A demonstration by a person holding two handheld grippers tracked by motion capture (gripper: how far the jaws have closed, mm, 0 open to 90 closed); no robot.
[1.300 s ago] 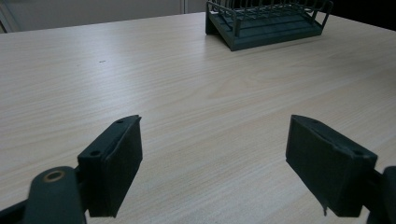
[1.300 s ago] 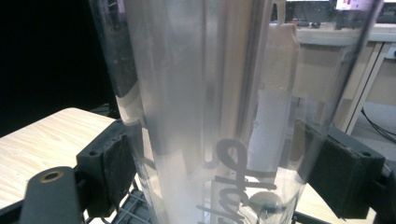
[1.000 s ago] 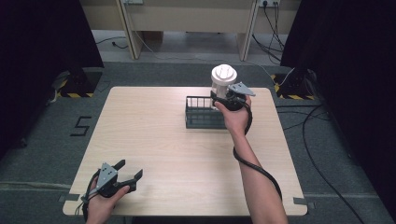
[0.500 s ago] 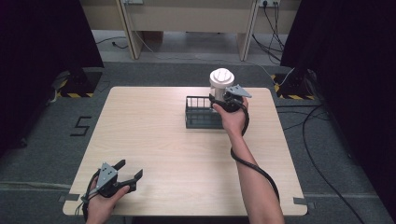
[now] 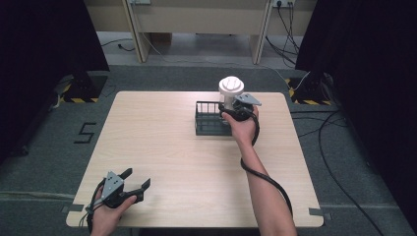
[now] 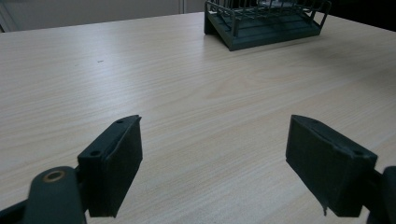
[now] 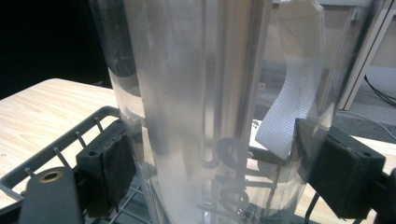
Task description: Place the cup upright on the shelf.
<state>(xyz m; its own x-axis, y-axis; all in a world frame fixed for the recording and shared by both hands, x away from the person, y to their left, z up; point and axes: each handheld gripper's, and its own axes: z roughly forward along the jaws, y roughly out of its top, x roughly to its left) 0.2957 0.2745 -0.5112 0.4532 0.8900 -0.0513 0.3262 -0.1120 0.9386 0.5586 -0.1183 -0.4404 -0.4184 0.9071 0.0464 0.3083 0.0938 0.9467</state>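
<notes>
Since a second ago my right gripper has barely shifted, carrying the clear bottle with its white cap over the wire rack. Near me, my left gripper rests spread and empty. Farther off, the right clamps the bottle; I'd lower it straight, upright, clear of the rack's wires.

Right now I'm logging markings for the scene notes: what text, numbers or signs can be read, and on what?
"5": dark numeral on the grey floor left of the table.
Dark lettering on the clear container held by the right tool: seen through the wall, too blurred to read.
Dish rack: no text.
</notes>
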